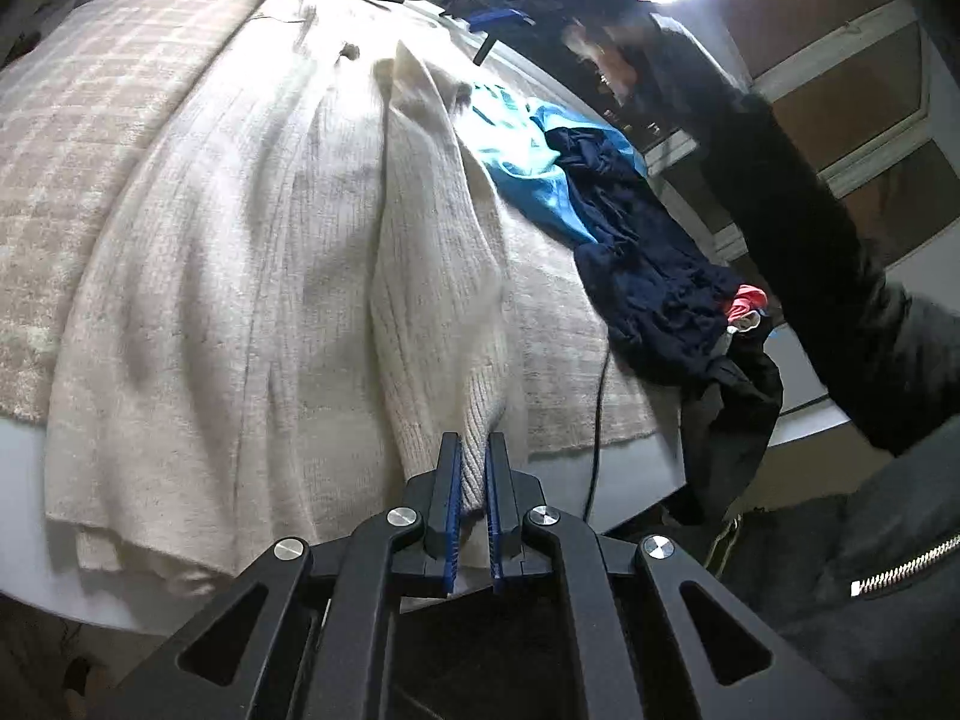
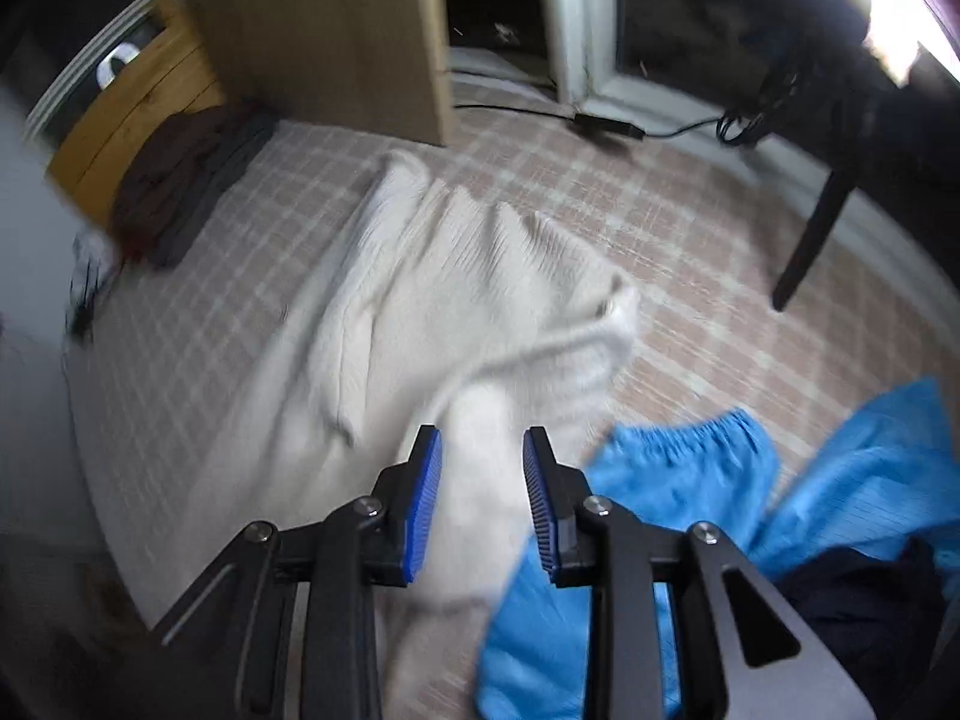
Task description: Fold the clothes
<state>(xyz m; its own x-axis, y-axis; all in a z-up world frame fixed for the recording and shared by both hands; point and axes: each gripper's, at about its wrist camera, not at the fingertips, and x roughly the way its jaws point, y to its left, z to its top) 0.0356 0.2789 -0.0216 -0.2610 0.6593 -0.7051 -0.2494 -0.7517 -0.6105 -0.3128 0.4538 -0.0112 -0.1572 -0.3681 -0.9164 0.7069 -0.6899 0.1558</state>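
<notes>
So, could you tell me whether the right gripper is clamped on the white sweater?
No, the right gripper stands open, with the white sweater lying below its spread pads, not pinched.

Left gripper (image 1: 474, 450) jaws clamped tight; right gripper (image 2: 482, 450) jaws parted.

Cream ribbed sweater (image 1: 252, 276) spread flat, sleeve (image 1: 438, 276) lifted.

A white table (image 1: 24, 456) carried a beige checked cloth (image 1: 102, 138) spread over its top. On that cloth lay a cream ribbed knit sweater (image 1: 240, 276), a bright blue garment (image 1: 528, 180) just beside it, a navy garment (image 1: 636, 264) overlapping the blue one, and a dark brown and grey pile (image 2: 180, 192) near the far edge.
</notes>
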